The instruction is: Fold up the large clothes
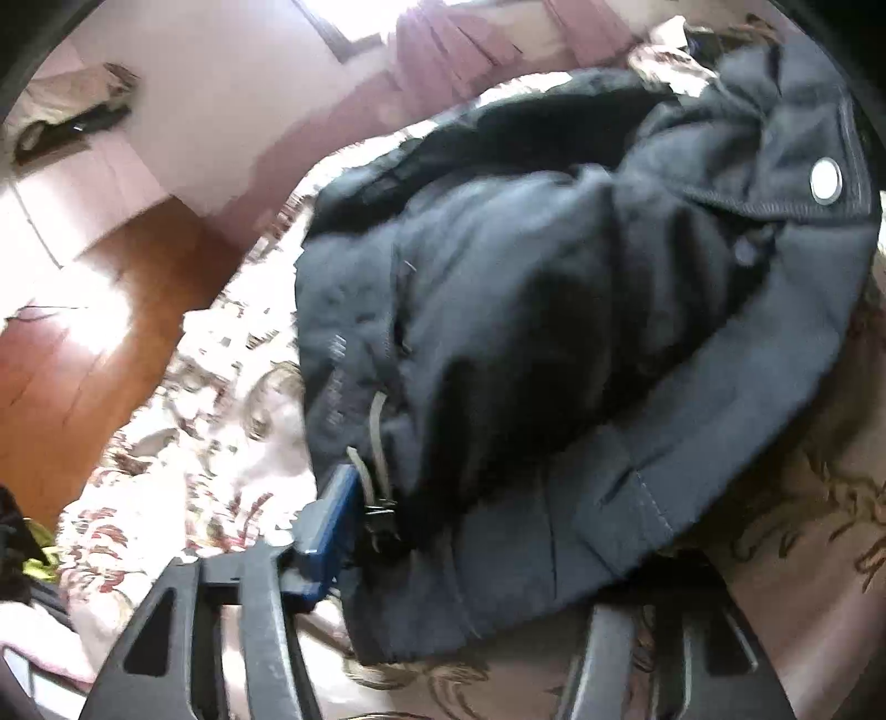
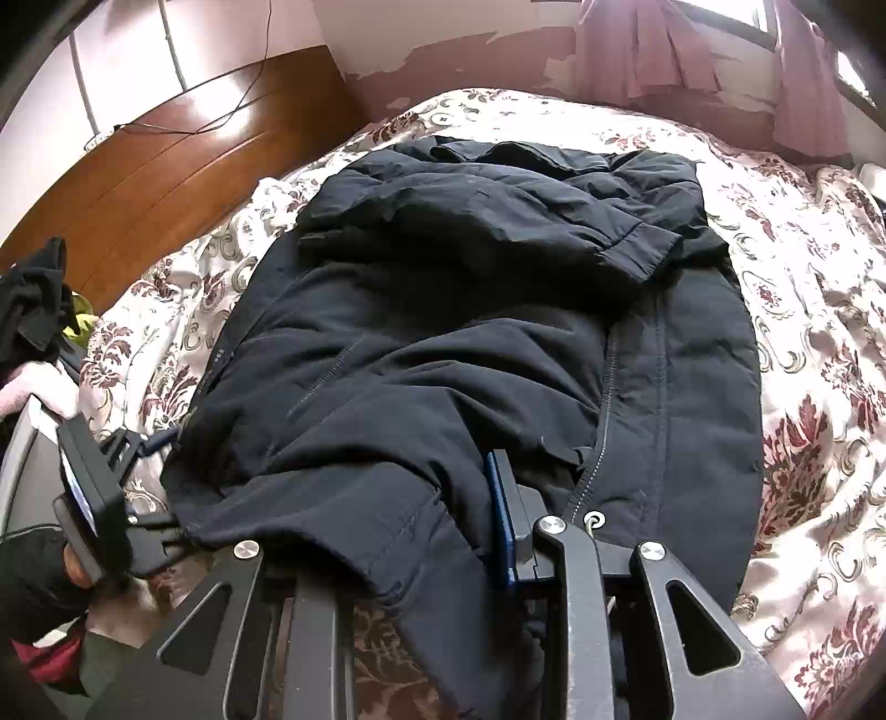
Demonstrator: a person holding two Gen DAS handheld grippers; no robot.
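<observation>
A large black padded jacket (image 2: 470, 343) lies on a floral bedspread (image 2: 803, 288), sleeves folded across its body. In the right wrist view my right gripper (image 2: 443, 531) is around the jacket's near hem; its blue pad (image 2: 501, 520) presses the cloth and the other finger is hidden under the fabric. In the left wrist view the jacket (image 1: 554, 332) is bunched and lifted, with a snap button (image 1: 825, 178) showing. My left gripper (image 1: 443, 531) holds the hem corner by the drawcord toggle, its blue pad (image 1: 332, 515) against the cloth. The left gripper also shows in the right wrist view (image 2: 166, 443) at the jacket's left hem corner.
A wooden headboard (image 2: 166, 166) stands at the left, with a cable over it. Pink curtains (image 2: 692, 50) hang at the back. Dark and pink clothes (image 2: 33, 332) are piled at the bed's left edge. Floral bedspread surrounds the jacket on the right.
</observation>
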